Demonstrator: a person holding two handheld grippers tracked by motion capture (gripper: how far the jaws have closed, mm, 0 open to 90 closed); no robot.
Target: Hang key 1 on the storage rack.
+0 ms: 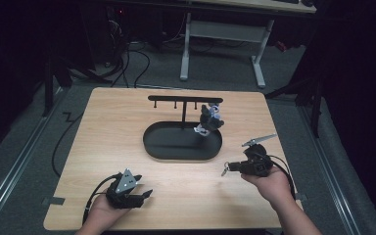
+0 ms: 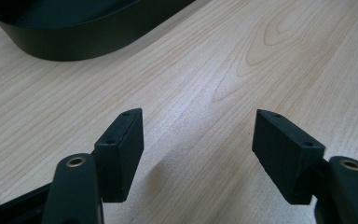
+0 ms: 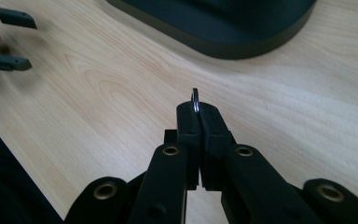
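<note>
A black stand with an oval base [image 1: 166, 147] and a hook bar [image 1: 185, 98] sits mid-table. A small blue and white keychain [image 1: 209, 120] hangs from the bar's right end. My right gripper [image 1: 230, 167] is to the right of the base, shut on a metal key ring [image 3: 195, 100], and a small key [image 1: 223, 171] dangles below its tips. In the right gripper view the jaws [image 3: 198, 112] are pressed together on the ring, with the base [image 3: 223, 28] beyond. My left gripper [image 1: 144, 196] rests open near the front left edge, nothing between its fingers [image 2: 198, 149]; the base [image 2: 65, 37] lies ahead.
The wooden table [image 1: 117, 127] has bare room left of and in front of the stand. A white desk frame [image 1: 223, 32] and cables [image 1: 127, 63] are on the floor behind. The left gripper's jaws [image 3: 4, 39] show far off in the right gripper view.
</note>
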